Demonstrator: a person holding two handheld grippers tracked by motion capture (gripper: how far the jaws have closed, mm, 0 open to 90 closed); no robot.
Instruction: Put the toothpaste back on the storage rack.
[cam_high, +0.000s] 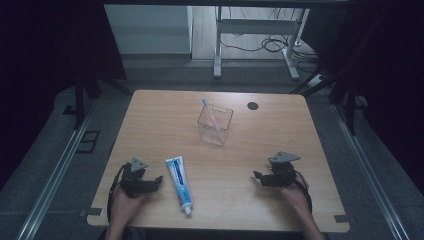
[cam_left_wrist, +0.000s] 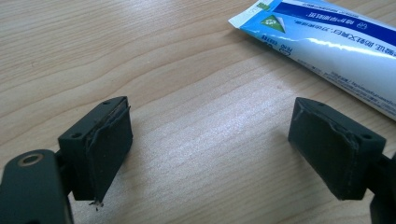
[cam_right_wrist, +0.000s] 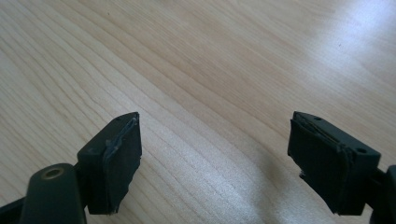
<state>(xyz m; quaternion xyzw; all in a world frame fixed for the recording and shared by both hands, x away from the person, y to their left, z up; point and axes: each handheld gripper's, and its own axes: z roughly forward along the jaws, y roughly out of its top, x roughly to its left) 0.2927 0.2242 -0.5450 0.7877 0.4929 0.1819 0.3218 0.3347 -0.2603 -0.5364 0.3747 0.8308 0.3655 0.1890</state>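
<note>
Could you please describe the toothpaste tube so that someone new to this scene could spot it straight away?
On the light wooden table, look at the near edge, just right of the left hand-held gripper. There lies a flat white and blue plastic toothpaste tube, cap toward the person. Unlike the clear square plastic cup holding a toothbrush farther back, it is opaque and lies down.

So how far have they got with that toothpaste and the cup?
Done: a toothbrush already stands in the clear cup. In hand: nothing; the left tongs and right tongs are open over bare table. Left: the toothpaste tube lies flat beside the left tongs, probably next.
</note>
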